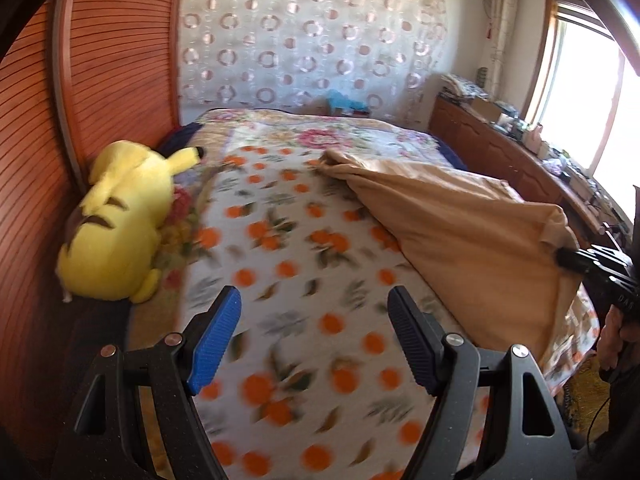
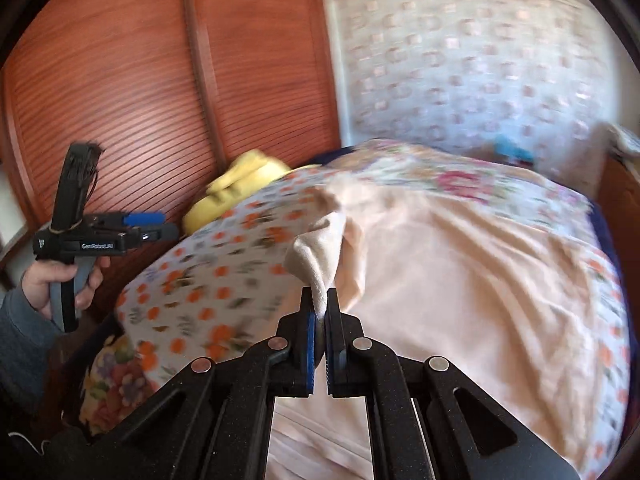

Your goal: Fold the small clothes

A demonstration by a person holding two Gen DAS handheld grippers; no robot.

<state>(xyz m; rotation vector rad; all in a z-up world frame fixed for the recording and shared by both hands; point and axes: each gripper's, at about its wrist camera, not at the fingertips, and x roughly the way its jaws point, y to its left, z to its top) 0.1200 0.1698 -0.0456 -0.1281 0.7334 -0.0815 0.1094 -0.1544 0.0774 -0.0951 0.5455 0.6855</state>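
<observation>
A pale peach garment [image 1: 472, 236] lies stretched across the orange-print blanket [image 1: 288, 264] on the bed. My right gripper [image 2: 319, 300] is shut on a bunched corner of that peach garment [image 2: 460, 280], lifting it off the blanket [image 2: 208, 280]. In the left wrist view the right gripper [image 1: 564, 258] shows at the right edge with the cloth hanging from it. My left gripper [image 1: 314, 308] hovers open over the blanket, nothing between its blue pads [image 1: 216, 340]. In the right wrist view the left gripper [image 2: 160, 225] is held in a hand [image 2: 60, 280] at the left, apart from the garment.
A yellow plush toy [image 1: 120, 220] lies at the bed's left edge against the slatted wooden wardrobe [image 1: 100, 80]. A wooden sideboard [image 1: 504, 152] with clutter runs along the right under a bright window [image 1: 588, 92]. A blue item [image 1: 344, 102] sits at the bed's far end.
</observation>
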